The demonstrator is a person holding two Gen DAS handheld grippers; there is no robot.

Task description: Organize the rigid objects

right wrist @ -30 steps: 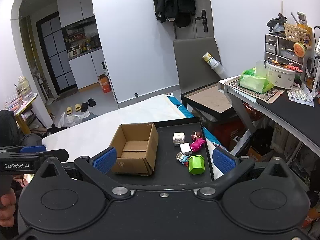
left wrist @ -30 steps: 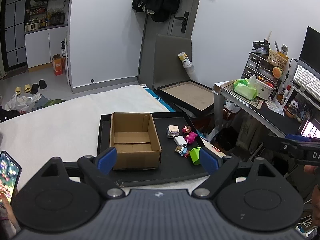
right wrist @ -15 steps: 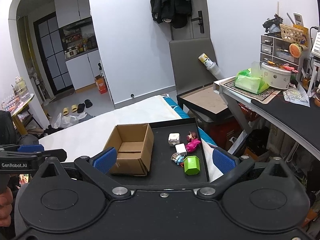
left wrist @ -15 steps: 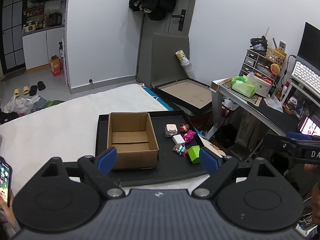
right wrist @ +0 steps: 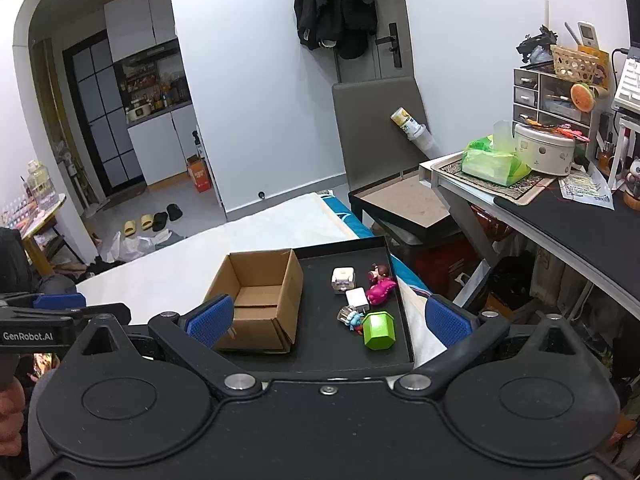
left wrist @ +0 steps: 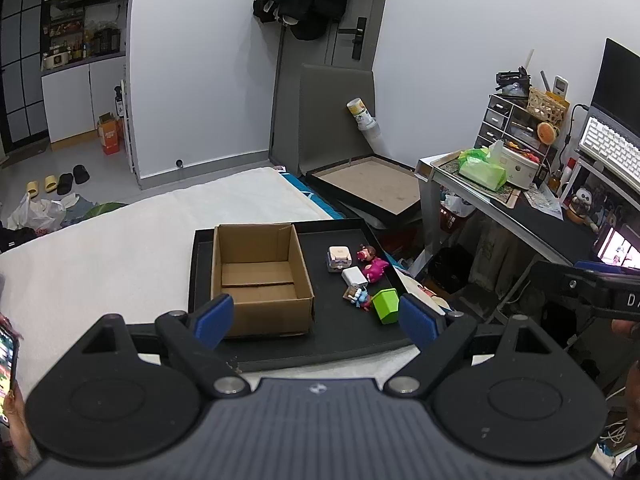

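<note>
While both pairs of tongs hang short of the black tray [left wrist: 280, 354], the left tongs [left wrist: 316, 316] and the right tongs [right wrist: 326, 318] gape wide with nothing between their blue pads. On the tray an open cardboard box [left wrist: 260, 276] stands empty at the left, with a white cube [left wrist: 339, 258], a pink figure [left wrist: 374, 266], a white charger [left wrist: 354, 276], a small blue figure [left wrist: 358, 296] and a green block [left wrist: 386, 305] clustered just beside it to the right. Seen from the right-hand camera, the left tool reads "GenRobot.AI" [right wrist: 28, 336]; the other's lettering is cut off.
</note>
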